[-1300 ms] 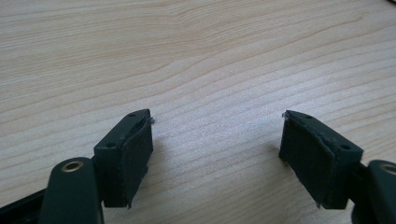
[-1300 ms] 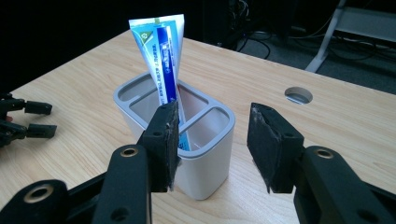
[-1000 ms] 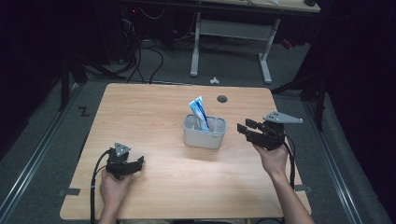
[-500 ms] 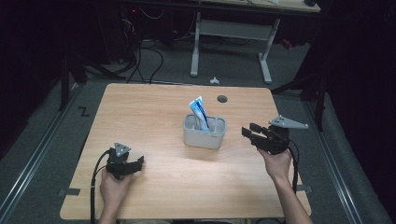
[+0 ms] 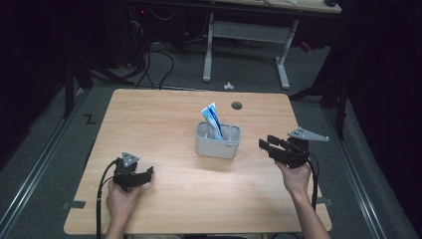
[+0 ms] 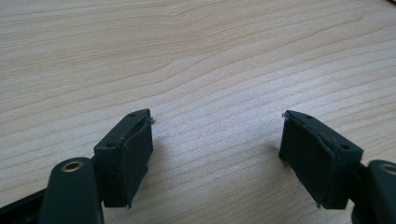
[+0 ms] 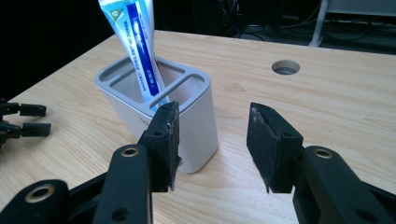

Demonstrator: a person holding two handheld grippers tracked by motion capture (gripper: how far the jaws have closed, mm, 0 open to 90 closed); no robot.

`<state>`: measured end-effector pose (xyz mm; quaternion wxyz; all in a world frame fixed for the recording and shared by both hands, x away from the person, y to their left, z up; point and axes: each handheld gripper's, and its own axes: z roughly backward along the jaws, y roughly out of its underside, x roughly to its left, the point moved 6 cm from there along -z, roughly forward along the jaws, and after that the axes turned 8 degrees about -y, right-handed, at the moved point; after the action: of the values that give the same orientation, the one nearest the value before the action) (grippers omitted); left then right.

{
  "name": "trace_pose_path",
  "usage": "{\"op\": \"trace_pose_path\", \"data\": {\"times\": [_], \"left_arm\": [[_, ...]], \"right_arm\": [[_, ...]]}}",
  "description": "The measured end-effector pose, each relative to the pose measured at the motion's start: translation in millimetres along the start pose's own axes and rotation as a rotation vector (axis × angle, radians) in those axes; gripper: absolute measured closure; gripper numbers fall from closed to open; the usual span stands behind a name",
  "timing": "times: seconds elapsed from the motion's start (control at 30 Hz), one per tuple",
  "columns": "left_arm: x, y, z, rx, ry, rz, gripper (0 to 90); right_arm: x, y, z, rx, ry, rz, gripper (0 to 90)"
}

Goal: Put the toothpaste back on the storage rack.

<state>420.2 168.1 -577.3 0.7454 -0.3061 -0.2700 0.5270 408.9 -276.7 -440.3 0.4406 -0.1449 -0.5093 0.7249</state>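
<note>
A grey slotted holder [image 5: 217,143] stands at the table's middle, and a blue-and-white toothpaste tube [image 5: 211,118] leans out of it. My right gripper [image 5: 265,145] hovers to the holder's right, pointing at it, apart from it. Its jaws are open with nothing between them. In the right gripper view, the holder [image 7: 198,116] and the tube [image 7: 135,42] lie just beyond the left of my right gripper [image 7: 212,144]. My left gripper [image 5: 148,173] rests low at the front left. In the left gripper view, my left gripper [image 6: 217,151] is open over bare wood.
The wooden table [image 5: 164,119] has a round cable hole [image 5: 237,105] behind the holder. Its right edge runs close to my right hand [image 5: 296,179]. Dark floor, cables and a white desk frame [image 5: 246,35] lie beyond the far edge.
My right gripper has sunk a little and drifted toward the near right of the table, jaws unchanged. The left gripper, holder and tube have not moved.
</note>
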Motion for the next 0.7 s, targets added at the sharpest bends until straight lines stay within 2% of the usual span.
{"op": "trace_pose_path", "data": {"times": [0.7], "left_arm": [[0.0,0.0,0.0,0.0,0.0,0.0,25.8]], "right_arm": [[-16.7,25.7,2.2,0.023,0.041,-0.04,54.8]]}}
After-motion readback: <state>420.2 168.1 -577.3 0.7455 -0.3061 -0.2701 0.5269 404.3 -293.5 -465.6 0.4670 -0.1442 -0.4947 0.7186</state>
